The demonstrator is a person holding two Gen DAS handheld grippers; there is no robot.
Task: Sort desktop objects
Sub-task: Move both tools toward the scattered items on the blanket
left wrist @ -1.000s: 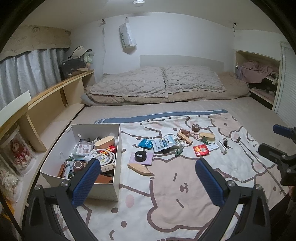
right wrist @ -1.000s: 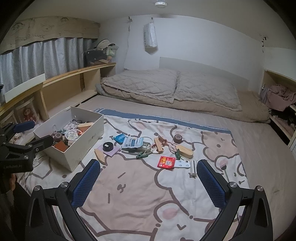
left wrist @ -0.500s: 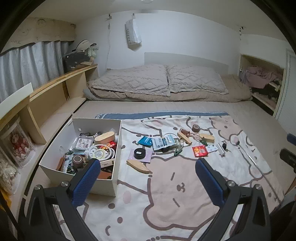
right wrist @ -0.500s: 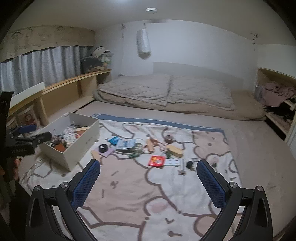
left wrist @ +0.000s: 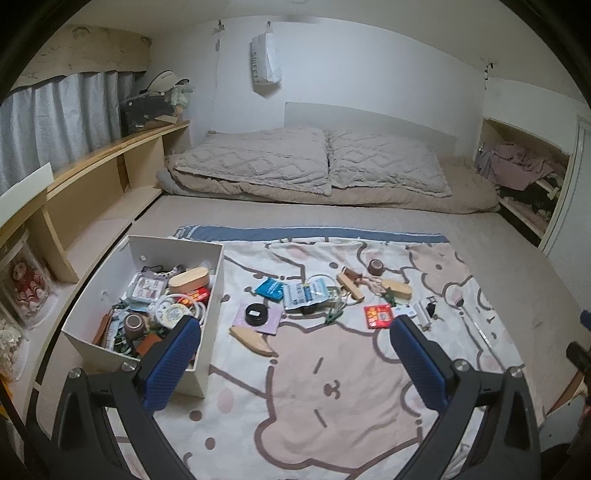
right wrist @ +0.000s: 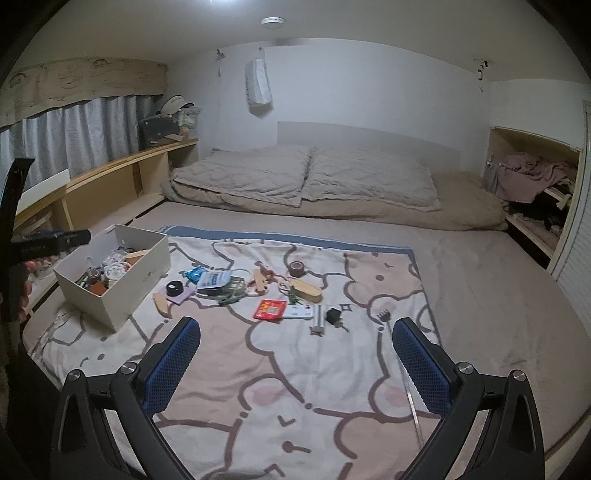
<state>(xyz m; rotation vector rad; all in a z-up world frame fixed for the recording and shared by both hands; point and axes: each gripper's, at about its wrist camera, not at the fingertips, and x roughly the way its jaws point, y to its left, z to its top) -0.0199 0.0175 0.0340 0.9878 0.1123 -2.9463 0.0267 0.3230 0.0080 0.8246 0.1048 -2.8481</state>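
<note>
Lying across the middle of the cartoon blanket [left wrist: 295, 387], the loose desktop objects [left wrist: 332, 299] stay unheld; a white box [left wrist: 210, 295] at centre left holds others. Only the right wrist view shows a long fork [right wrist: 400, 365] at lower right. Left gripper [left wrist: 295, 365] and right gripper [right wrist: 297, 363] gape wide, empty.

Both views are dim and flat, lit from a ceiling lamp [right wrist: 272, 21] that blows out to a white glare at the top of the right view. Shadows are soft, pooling under the box [left wrist: 155, 295] and in the closet nook [right wrist: 532, 199]. Fisheye bends the walls and curtain [left wrist: 55, 122] hard at the edges, with black vignette corners; the right view is slightly softer and noisier.
</note>
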